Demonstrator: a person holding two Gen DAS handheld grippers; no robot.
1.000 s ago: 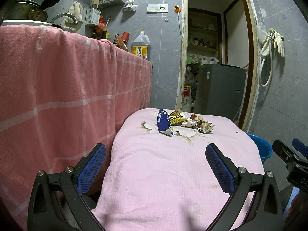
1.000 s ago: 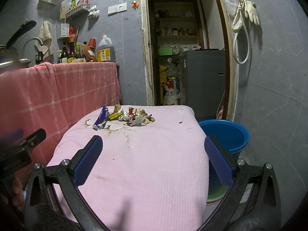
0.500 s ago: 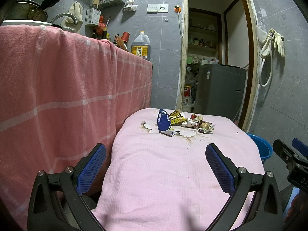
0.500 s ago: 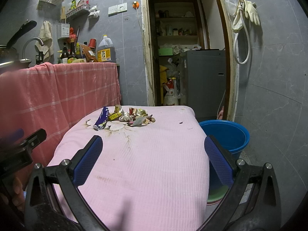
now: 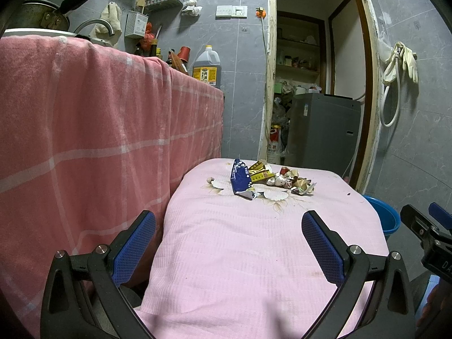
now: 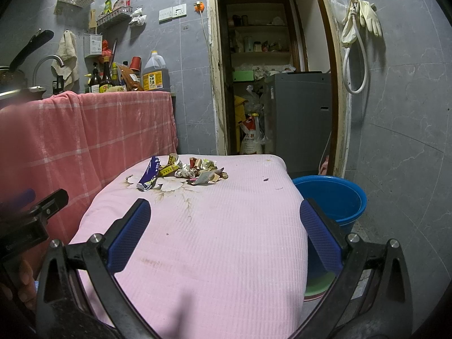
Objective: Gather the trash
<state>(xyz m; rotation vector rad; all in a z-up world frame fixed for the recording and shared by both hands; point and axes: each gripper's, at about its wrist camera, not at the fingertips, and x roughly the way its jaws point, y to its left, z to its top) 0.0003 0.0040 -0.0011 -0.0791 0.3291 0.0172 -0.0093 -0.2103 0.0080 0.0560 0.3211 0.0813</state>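
Observation:
A small heap of trash lies at the far end of a pink-covered table (image 5: 240,254) (image 6: 214,240): a blue wrapper (image 5: 240,176) (image 6: 148,173), yellow wrappers (image 5: 260,171) (image 6: 169,166) and crumpled paper scraps (image 5: 291,182) (image 6: 203,172). My left gripper (image 5: 228,220) hovers open over the near half of the table, well short of the heap. My right gripper (image 6: 224,212) is open too, at a similar distance. Nothing sits between either pair of blue pads. A blue bucket (image 6: 332,197) (image 5: 382,216) stands on the floor just right of the table.
A counter draped in a pink checked cloth (image 5: 84,141) (image 6: 84,135) rises along the table's left side, with bottles (image 6: 104,79) and an oil jug (image 5: 206,66) on top. Beyond the table a doorway holds a grey appliance (image 5: 322,130). Tiled wall (image 6: 409,141) bounds the right.

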